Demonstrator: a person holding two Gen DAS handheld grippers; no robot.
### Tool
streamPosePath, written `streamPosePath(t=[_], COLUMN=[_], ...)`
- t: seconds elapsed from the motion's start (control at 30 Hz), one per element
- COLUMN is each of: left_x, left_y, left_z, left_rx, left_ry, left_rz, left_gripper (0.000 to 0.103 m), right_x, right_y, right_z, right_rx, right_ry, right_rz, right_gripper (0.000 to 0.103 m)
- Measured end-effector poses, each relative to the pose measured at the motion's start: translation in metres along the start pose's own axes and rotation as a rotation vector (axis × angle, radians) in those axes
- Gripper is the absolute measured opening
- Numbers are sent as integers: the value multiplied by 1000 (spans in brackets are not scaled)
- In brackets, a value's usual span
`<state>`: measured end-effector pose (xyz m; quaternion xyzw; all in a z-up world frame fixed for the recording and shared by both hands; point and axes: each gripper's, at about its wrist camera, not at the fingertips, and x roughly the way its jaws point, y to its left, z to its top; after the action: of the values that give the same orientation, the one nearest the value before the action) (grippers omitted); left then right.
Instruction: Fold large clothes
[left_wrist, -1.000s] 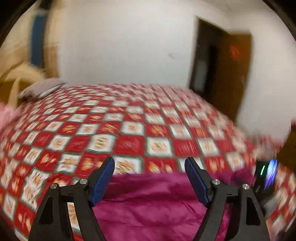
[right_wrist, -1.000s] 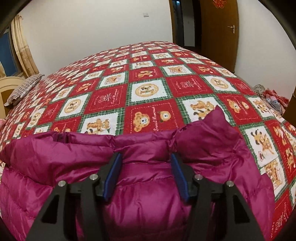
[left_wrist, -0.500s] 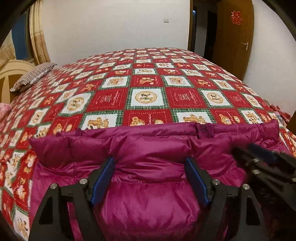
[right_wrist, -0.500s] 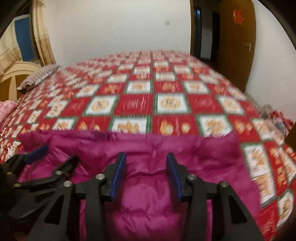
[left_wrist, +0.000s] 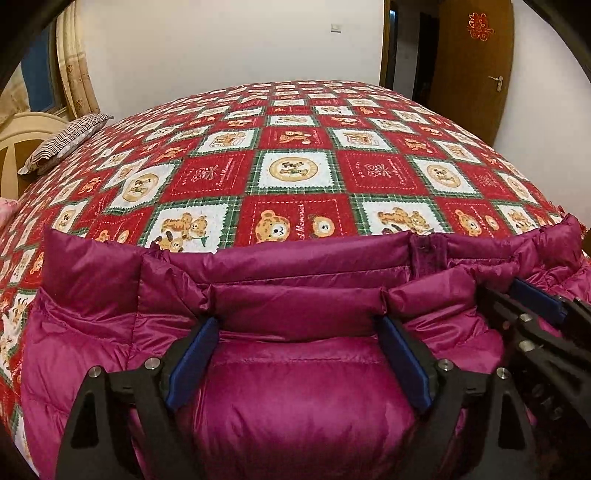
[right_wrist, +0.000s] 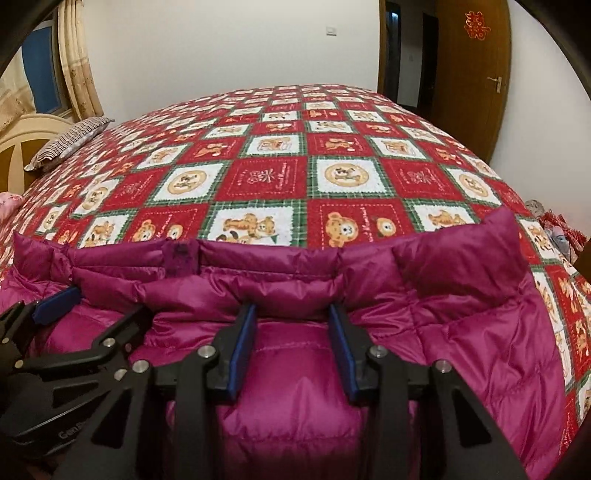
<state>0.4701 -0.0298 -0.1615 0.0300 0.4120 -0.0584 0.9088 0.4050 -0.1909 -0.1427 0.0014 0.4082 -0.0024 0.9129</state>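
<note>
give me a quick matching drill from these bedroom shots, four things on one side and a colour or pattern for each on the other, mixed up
Things:
1. puffer jacket
2. bedspread
3. pillow
4. door

Looks:
A. brown wood
B. magenta, quilted
C. dark and light stripes
D. red, white and green squares with bears

Pairs: 1-B, 2-D, 3-C, 4-A
</note>
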Motion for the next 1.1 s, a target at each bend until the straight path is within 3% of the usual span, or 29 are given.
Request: streamPosePath(t=[0.13, 0.23, 0.37, 0.4, 0.47, 0.67, 0.83, 0.93, 0.97, 1.03, 1.1], left_x=[1, 1, 0, 0, 0, -4, -41, -72, -79, -91, -92], left_y=[2, 2, 2, 2, 1, 1, 33, 70, 79, 96, 103], left_z=[0, 0, -1, 0, 0, 0, -5, -6, -6, -8, -11], left_rx=[-4, -1, 0, 1, 4, 9, -58, -95, -104, -132, -146], left_ry=[4, 4, 3, 2, 3, 6, -12, -68, -86, -117, -116], left_rz=[-3, 0, -1, -1, 4, 18, -33, 37, 61, 86, 88], left_gripper=[89, 90, 90, 90, 90, 90, 90, 90, 90, 90, 90], right_x=[-20, -37, -14, -7, -6, -3, -2, -11, -25, -54, -78], right_y=[-22, -52, -98, -106, -119, -114, -115, -114, -108, -93, -68], right_z=[14, 25, 13, 7, -4, -6, -3, 1, 0, -4, -11], right_rx=[68, 93, 120, 135, 198, 179, 165, 142, 132, 119, 89], right_ry=[-35, -64, 41, 59, 10, -12, 3, 48, 27, -52, -78], right_rz=[18, -88, -206, -192, -119, -148, -155, -195, -219, -159, -65], right_gripper=[34, 34, 34, 37, 38, 39, 41, 40, 40, 39, 38])
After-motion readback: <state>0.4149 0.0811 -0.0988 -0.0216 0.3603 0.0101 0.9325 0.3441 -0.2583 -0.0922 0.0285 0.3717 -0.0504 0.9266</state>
